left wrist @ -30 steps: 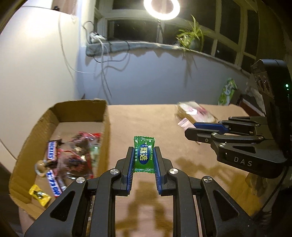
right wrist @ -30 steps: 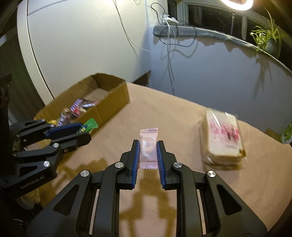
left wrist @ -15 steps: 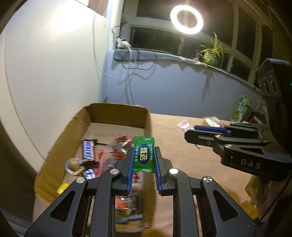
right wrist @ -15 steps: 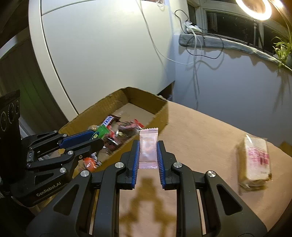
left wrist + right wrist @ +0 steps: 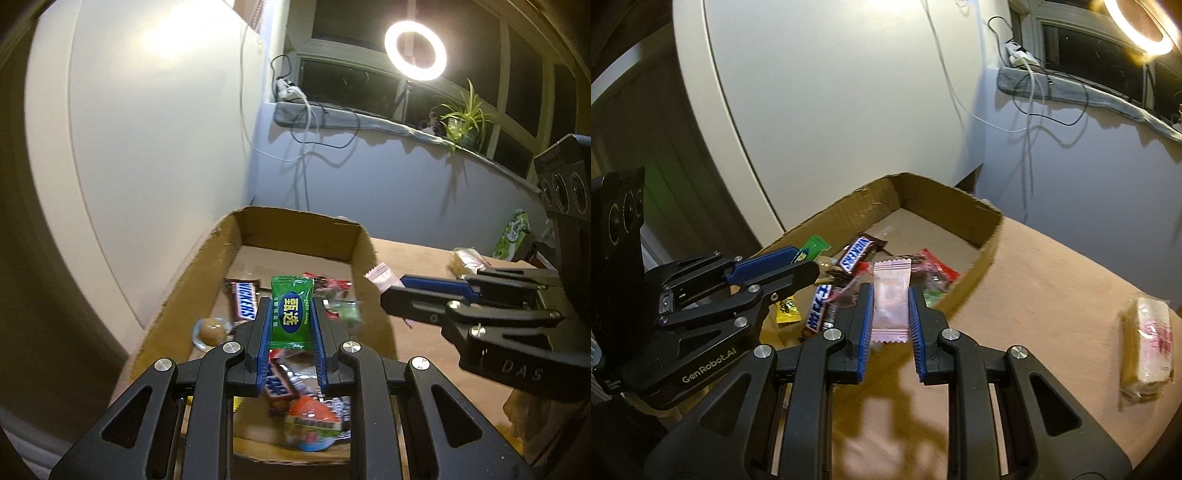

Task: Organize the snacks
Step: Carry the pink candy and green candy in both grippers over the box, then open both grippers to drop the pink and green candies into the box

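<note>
Left gripper (image 5: 291,325) clamps green candy (image 5: 291,312) over box (image 5: 295,230); right gripper (image 5: 891,306) clamps pink candy (image 5: 891,301) at box edge, both poised to drop.

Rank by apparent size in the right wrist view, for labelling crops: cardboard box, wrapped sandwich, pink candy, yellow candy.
1. cardboard box
2. wrapped sandwich
3. pink candy, though nearness to the camera inflates it
4. yellow candy, partly hidden

My left claw (image 5: 291,315) is black with blue pads, and so is my right claw (image 5: 890,304). Green candy (image 5: 290,314) with a blue oval and yellow characters here, pale pink candy (image 5: 891,301) there. Brown cardboard box (image 5: 295,230), brown-and-blue Snickers bar (image 5: 242,300), tan counter (image 5: 1052,280).
</note>
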### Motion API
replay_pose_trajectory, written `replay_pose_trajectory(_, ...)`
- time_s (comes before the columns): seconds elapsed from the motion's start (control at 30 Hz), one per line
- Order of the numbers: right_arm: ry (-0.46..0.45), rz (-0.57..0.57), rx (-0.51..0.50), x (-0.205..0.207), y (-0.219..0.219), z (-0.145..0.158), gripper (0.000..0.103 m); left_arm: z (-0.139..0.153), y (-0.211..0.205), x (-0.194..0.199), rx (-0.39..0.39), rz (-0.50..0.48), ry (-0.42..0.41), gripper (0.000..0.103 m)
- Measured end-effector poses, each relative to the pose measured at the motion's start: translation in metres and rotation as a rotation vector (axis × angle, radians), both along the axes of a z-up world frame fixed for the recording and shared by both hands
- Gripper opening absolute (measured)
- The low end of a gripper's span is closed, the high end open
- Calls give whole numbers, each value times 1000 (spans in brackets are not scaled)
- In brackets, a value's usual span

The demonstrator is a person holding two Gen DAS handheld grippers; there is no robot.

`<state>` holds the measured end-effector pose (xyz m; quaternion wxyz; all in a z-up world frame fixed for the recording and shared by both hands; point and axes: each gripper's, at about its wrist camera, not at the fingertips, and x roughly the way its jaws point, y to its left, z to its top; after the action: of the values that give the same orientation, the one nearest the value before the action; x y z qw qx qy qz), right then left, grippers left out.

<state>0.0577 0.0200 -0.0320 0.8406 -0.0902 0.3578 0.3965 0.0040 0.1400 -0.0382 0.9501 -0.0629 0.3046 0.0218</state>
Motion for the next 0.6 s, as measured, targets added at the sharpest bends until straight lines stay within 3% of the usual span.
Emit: replay_pose_trajectory(0.6, 4, 68, -60, -12, 31, -18, 21, -6, 16, 1, 2, 47, 16, 19)
